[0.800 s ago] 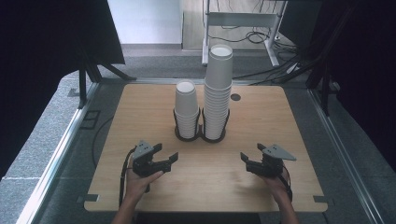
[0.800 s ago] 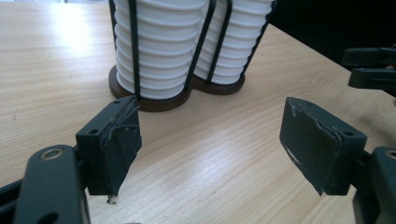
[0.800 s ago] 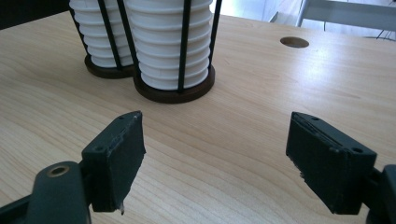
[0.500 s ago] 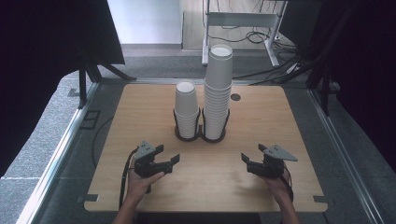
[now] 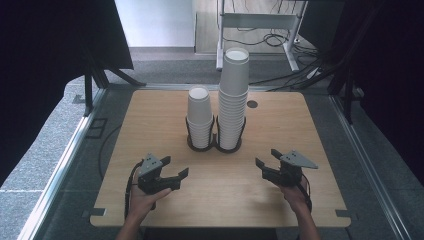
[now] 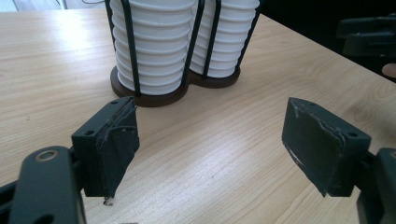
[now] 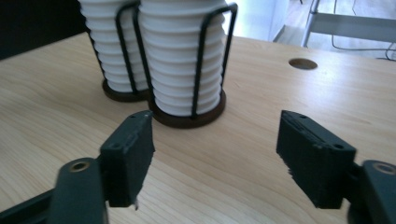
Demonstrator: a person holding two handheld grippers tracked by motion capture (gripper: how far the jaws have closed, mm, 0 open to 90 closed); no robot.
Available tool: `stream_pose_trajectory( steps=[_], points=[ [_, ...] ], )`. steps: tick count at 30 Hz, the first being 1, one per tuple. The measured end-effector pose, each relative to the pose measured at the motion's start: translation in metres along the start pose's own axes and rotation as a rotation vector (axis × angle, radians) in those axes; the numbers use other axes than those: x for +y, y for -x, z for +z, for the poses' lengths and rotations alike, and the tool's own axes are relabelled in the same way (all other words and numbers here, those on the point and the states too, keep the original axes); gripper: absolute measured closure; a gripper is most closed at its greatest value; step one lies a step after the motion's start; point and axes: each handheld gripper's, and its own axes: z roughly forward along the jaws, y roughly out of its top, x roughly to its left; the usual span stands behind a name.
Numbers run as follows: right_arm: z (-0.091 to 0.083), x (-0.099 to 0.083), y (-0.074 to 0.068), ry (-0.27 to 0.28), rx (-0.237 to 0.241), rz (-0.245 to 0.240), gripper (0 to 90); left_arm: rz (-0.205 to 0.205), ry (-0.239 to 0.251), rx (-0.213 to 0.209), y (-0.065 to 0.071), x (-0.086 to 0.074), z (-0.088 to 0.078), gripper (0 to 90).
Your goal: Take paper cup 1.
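White paper cups (image 5: 233, 95) stacked in black wire holder (image 5: 215, 142) | left tool (image 5: 172, 172) wide | right tool (image 5: 267, 160) wide

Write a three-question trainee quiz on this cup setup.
1. True or false: of the two stacks, the taller stack of white paper cups stands nearer the left tool.
2. What keeps both stacks upright?
3. Multiple choice: the left tool and the right tool are A) gripping cups, B) open and empty, C) touching each other.
Key: 1 false, the shorter stack of white paper cups does. 2 the black wire double rack. 3 B.
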Motion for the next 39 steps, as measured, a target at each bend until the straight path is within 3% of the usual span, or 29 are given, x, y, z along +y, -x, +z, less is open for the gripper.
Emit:
stream_pose_trajectory(
  steps=[5, 12, 19, 29, 39],
  points=[
    [0.003, 0.006, -0.007, 0.023, 0.014, 0.015, 37.0, -0.001, 0.001, 0.002, -0.002, 0.001, -0.001, 18.6],
    [0.014, 0.009, -0.021, 0.031, 0.076, 0.04, 48.1, 0.01, 0.016, -0.018, -0.003, 0.007, 0.0, 18.6],
    [0.028, 0.017, -0.041, 0.047, 0.145, -0.014, 62.2, 0.015, 0.004, -0.019, -0.007, 0.011, 0.006, 18.5],
    [0.053, 0.019, -0.057, 0.026, 0.228, -0.037, 74.0, 0.006, -0.011, 0.005, -0.009, 0.004, 0.005, 18.1],
    [0.07, 0.025, -0.07, 0.028, 0.272, -0.069, 83.5, 0.004, -0.031, 0.016, -0.006, -0.003, 0.005, 18.0]
  ],
)
